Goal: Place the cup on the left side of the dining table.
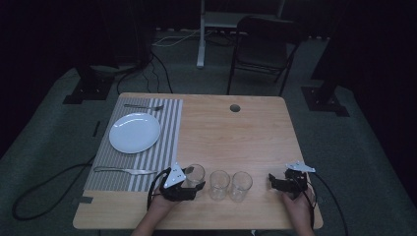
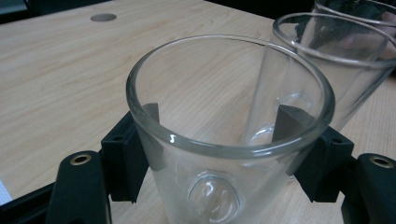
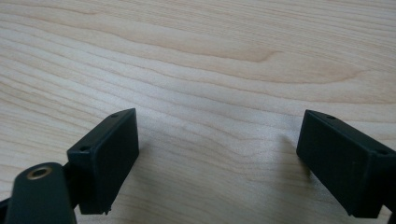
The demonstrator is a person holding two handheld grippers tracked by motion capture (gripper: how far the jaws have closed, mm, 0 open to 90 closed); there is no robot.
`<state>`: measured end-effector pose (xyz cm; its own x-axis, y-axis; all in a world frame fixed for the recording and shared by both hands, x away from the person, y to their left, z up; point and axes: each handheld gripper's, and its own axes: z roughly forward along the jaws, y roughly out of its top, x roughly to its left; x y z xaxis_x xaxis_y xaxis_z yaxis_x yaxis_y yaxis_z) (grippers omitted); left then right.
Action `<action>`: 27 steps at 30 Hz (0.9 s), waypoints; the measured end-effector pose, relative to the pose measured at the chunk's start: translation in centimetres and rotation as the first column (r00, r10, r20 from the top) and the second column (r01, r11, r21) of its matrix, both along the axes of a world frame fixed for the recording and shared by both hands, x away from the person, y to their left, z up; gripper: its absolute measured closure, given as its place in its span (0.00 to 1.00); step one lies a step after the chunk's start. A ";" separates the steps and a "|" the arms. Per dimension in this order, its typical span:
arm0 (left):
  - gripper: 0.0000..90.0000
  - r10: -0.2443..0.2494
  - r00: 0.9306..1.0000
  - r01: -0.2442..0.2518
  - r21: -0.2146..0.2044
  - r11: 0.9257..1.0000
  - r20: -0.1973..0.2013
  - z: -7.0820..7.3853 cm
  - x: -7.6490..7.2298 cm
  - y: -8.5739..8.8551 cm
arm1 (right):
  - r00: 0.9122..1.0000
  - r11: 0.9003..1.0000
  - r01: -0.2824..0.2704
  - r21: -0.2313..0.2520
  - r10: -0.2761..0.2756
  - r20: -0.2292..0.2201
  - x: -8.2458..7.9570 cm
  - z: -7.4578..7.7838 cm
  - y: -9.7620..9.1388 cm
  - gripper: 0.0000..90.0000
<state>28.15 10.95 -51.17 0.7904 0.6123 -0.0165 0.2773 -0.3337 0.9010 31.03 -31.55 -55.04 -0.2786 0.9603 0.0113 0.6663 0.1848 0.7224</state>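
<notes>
Clear glass tumblers, three in a row, low centre of the high view on the table (image 1: 236, 132). Leftmost tumbler (image 1: 194, 175) upright, empty, thick-rimmed, clamped in the left hand-held gripper (image 1: 189, 186). Right hand-held gripper (image 1: 276, 183) lower right, jaws spread wide, empty. One plate (image 1: 134, 132), one fork (image 1: 143, 106), one knife (image 1: 124, 170) upper left.

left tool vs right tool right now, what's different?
The left tool has a jaw on each side of the leftmost glass; the right tool is open with bare table between its jaws. Left sits beside the glass row, right apart from it. Both are hand-held, low at the near edge.
</notes>
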 end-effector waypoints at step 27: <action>0.33 0.221 0.974 -0.222 0.019 0.975 0.047 3.8 2.2 4.4 | 1.000 1.000 0.000 0.000 0.000 0.000 0.0 0.0 0.0 0.14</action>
